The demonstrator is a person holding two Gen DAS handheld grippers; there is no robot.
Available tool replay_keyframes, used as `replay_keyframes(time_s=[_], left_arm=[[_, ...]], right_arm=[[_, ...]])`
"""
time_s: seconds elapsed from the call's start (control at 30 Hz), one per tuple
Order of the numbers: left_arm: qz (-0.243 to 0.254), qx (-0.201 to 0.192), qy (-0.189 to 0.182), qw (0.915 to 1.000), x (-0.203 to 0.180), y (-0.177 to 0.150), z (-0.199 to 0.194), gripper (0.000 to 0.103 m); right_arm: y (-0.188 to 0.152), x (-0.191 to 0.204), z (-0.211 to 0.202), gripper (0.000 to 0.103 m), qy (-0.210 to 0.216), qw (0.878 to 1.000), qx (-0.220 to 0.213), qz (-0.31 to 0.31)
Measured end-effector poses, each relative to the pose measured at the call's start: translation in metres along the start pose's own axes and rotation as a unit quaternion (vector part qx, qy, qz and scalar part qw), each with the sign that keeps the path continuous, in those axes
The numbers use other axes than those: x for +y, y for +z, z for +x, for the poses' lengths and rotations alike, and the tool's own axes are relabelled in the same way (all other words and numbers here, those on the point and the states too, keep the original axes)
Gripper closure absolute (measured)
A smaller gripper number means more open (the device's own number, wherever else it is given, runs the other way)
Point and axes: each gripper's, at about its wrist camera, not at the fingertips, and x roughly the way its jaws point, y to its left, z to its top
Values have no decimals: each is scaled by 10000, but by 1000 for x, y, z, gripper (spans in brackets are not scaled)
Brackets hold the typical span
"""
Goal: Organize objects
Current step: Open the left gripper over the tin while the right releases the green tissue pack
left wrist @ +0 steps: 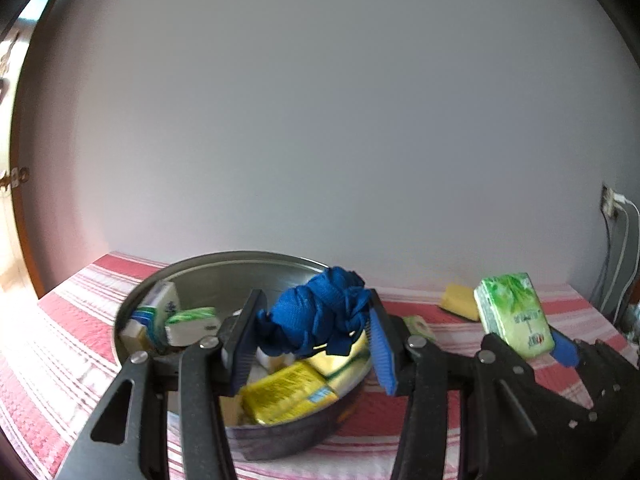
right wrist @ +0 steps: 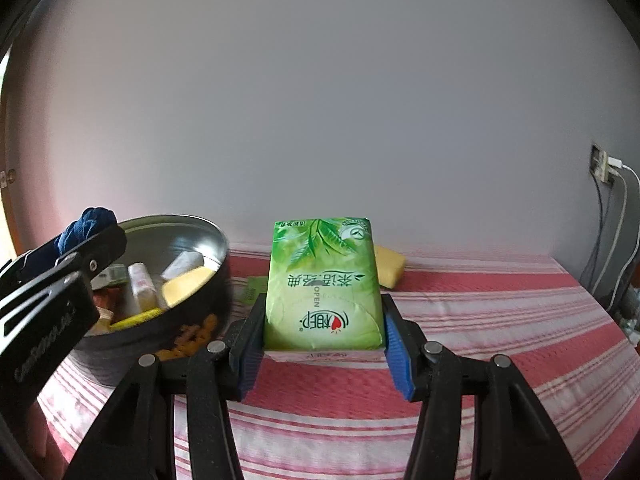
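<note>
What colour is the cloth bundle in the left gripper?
Blue: the cloth bundle shows best in the left wrist view.

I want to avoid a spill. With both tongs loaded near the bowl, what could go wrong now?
The bowl already looks crowded, so the blue cloth in the left tongs may end up draped over its rim. The right tongs grip only the tissue pack's lower end; it might tip out.

Soft, even daylight enters from the left, blowing out that edge in the left wrist view. Both fisheye pictures curve strongly, with dark vignetted corners and slight blur.
</note>
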Motion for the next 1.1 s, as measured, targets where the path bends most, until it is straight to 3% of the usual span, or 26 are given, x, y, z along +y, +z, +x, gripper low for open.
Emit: replay_keyframes(time_s=[0.4,0.63,1.1], left_arm=[[-505,188,655,9964,57,11,19,55],[-461,351,1031,9930,81,13,37,55],[-573,1031,1248,9851,116,4,78,55]], right_arm=[[25,41,12,48,358,9992,-64,-178],[38,67,24,48,583,9981,28,-208],[86,109,70,48,835,9936,634,-411]])
